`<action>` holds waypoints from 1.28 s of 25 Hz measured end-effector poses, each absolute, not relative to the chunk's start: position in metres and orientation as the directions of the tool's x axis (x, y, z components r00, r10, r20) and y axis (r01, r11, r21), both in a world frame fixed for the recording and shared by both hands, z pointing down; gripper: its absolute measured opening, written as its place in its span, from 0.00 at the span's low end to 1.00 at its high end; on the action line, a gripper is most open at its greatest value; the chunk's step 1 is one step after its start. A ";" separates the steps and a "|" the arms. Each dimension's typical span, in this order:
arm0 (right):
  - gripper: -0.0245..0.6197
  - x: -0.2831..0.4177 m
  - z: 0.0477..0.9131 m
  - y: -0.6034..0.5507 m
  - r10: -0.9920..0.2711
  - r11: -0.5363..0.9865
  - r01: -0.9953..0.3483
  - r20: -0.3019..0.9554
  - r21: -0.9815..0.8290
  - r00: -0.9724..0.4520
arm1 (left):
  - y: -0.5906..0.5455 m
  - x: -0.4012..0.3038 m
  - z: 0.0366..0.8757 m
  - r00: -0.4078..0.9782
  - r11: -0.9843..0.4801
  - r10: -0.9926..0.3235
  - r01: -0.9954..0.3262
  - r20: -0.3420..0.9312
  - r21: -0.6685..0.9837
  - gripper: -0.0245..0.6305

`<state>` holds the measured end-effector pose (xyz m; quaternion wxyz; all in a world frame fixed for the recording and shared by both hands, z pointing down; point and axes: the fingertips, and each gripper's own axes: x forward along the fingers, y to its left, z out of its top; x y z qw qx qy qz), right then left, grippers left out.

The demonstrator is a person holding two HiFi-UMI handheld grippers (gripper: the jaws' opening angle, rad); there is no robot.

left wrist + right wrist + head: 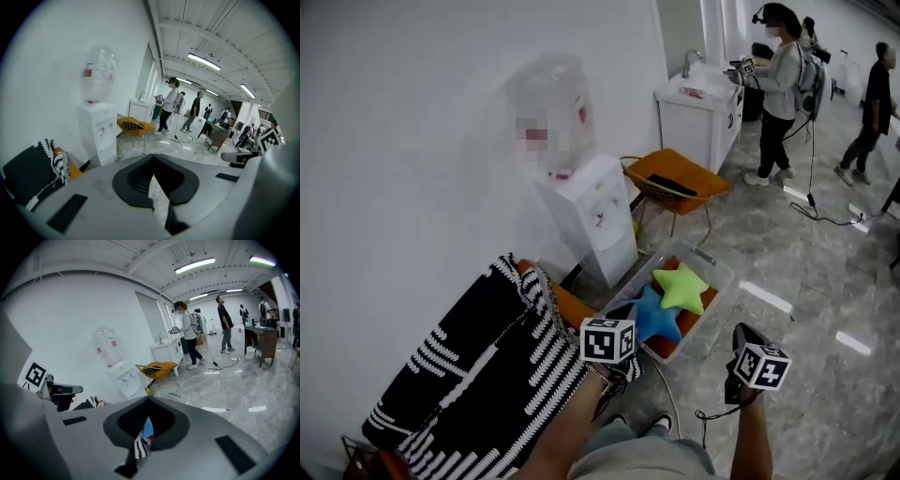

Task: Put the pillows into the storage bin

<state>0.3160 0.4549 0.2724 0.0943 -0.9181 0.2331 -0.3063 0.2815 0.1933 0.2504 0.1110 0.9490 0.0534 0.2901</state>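
Note:
A clear storage bin (712, 265) stands on the floor by the wall. Inside it lie a green star pillow (682, 286) and a blue star pillow (654, 317). My left gripper (623, 311) hovers over the bin's near end, above the blue pillow, with its marker cube toward me. Its jaws meet in the left gripper view (152, 158), shut with nothing between them. My right gripper (742, 330) hangs to the right of the bin, over bare floor. In the right gripper view (149, 400) its jaws are likewise together and hold nothing.
A black-and-white striped throw (478, 375) lies over an orange seat at the left. A white water dispenser (591, 220) stands against the wall behind the bin, with an orange wire chair (675, 178) and a white counter (698, 112) beyond. People (783, 94) stand far back; a cable (825, 217) crosses the floor.

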 end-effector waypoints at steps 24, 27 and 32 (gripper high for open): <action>0.04 0.238 0.176 0.346 -0.422 -0.894 -0.448 0.384 -0.022 0.821 | 0.046 0.144 0.207 0.926 -0.966 -0.013 -0.109 0.377 0.235 0.05; 0.04 0.235 0.170 0.344 -0.422 -0.897 -0.442 0.365 -0.032 0.830 | 0.042 0.143 0.205 0.930 -0.966 -0.016 -0.109 0.366 0.233 0.05; 0.04 0.231 0.164 0.344 -0.417 -0.898 -0.441 0.357 -0.016 0.836 | 0.040 0.144 0.196 0.945 -0.963 -0.021 -0.106 0.325 0.247 0.05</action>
